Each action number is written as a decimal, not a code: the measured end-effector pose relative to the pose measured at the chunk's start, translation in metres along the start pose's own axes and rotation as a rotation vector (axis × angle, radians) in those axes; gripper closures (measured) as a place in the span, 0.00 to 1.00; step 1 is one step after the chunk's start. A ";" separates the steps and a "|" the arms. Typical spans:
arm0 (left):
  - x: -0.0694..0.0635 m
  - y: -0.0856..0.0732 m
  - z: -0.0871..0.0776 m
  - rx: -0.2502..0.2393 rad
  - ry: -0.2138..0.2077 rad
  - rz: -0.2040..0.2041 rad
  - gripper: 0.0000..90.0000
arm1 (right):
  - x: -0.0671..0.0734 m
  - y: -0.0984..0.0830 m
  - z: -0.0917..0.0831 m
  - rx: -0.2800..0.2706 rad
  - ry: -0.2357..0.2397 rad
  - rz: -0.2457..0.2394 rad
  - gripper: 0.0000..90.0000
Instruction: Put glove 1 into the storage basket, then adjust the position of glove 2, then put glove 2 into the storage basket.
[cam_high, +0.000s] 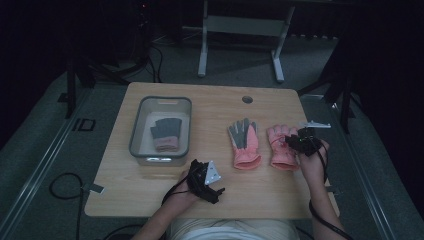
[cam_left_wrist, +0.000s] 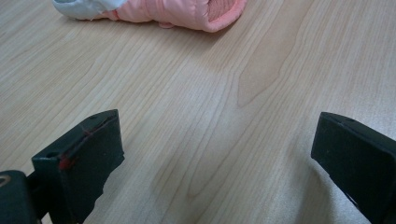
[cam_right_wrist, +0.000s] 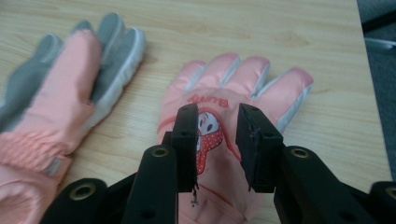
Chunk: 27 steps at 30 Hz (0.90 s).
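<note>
Pink padded fabric lay under the right gripper (cam_right_wrist: 217, 140): the right-hand pink glove (cam_right_wrist: 233, 98) rested flat on the wooden table (cam_high: 165, 200), back upward with a small cartoon patch showing, its fingers pointing away from the person and its cuff toward them. The glove's long axis ran nearly straight away from the table's near edge, and the gripper's jaws sat directly above the back of the glove, one to each side of the patch, parted a little with a narrow gap between them. I could not see the pads pressing on the fabric, so I judged the glove released rather than grasped.

Its partner, the palm-up glove (cam_high: 245, 142) with grey fingers, lay just beside it toward the table's middle, on the same line. Farther left stood a grey bin (cam_high: 136, 130) with a pair of dark knit gloves (cam_high: 165, 134) inside.

The left gripper (cam_left_wrist: 215, 158) rested low near the front edge, jaws wide apart over bare wood, holding nothing. It was nearer the palm-up glove's cuff; the right hand was plainly the nearer one to the glove with the patch.
</note>
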<state>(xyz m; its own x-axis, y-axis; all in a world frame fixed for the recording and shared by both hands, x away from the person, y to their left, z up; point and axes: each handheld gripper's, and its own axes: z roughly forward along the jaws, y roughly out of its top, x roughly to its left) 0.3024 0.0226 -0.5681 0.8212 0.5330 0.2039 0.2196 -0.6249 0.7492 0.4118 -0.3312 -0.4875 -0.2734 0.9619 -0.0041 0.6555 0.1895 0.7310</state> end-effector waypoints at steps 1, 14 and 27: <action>0.000 0.000 0.000 -0.001 0.004 0.001 0.02 | 0.000 0.001 -0.003 -0.006 0.002 -0.011 0.75; 0.000 0.000 0.001 0.003 0.001 0.000 0.02 | -0.008 -0.001 -0.012 -0.020 0.037 -0.072 0.70; -0.001 0.000 0.000 0.012 0.004 0.010 0.02 | -0.008 0.004 0.000 -0.002 0.065 -0.112 0.65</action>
<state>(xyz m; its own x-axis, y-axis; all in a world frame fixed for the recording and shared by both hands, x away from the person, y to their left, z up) 0.3021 0.0220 -0.5682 0.8214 0.5289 0.2134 0.2179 -0.6368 0.7396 0.4166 -0.3381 -0.4849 -0.3900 0.9198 -0.0422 0.6165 0.2949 0.7301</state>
